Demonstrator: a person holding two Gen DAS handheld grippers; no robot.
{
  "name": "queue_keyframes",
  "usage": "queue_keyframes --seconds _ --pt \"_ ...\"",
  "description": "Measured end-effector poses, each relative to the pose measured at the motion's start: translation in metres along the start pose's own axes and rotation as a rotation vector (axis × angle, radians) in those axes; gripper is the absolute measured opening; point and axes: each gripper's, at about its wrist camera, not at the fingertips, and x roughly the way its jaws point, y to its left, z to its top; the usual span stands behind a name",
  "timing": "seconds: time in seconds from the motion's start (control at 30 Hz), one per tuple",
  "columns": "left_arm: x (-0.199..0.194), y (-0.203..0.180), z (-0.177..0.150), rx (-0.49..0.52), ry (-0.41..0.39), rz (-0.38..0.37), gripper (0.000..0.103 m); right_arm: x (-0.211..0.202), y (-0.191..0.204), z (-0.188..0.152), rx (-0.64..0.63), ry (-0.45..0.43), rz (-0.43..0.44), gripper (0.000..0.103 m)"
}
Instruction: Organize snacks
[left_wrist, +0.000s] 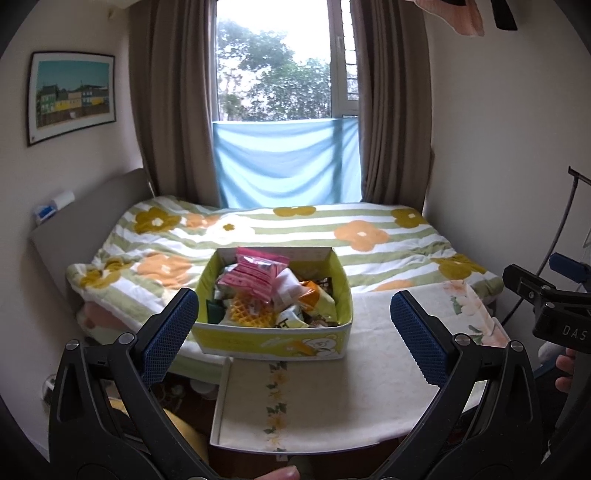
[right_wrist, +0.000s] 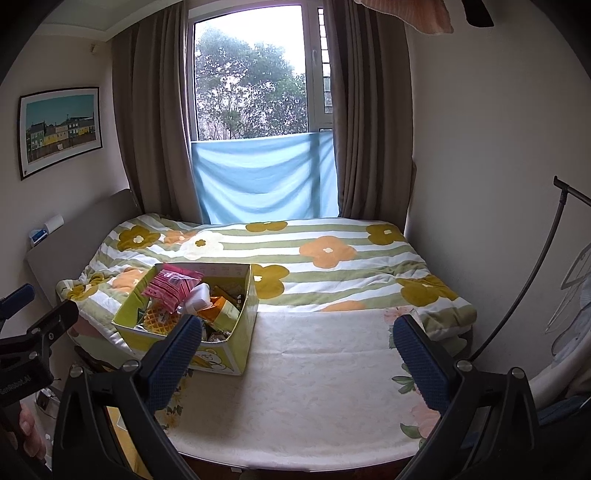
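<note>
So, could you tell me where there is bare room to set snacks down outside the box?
The cream cloth is bare from the snack box rightward to its floral edge, and toward the near edge. The box itself is heaped full. Both grippers, left and right, are open.

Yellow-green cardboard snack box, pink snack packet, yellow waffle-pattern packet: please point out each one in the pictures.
Yellow-green cardboard snack box (left_wrist: 273, 341): left wrist view, front wall.
Pink snack packet (left_wrist: 255, 277): left wrist view, middle of its face.
Yellow waffle-pattern packet (right_wrist: 159, 320): right wrist view, waffle print.
</note>
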Motion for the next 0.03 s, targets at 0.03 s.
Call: queue_keyframes --seconds 0.03 --pt "0.0055 0.0018 -0.0001 -0.001 0.01 0.001 0.103 0.0027 0.0009 0.0003 0.001 0.004 0.001 0.103"
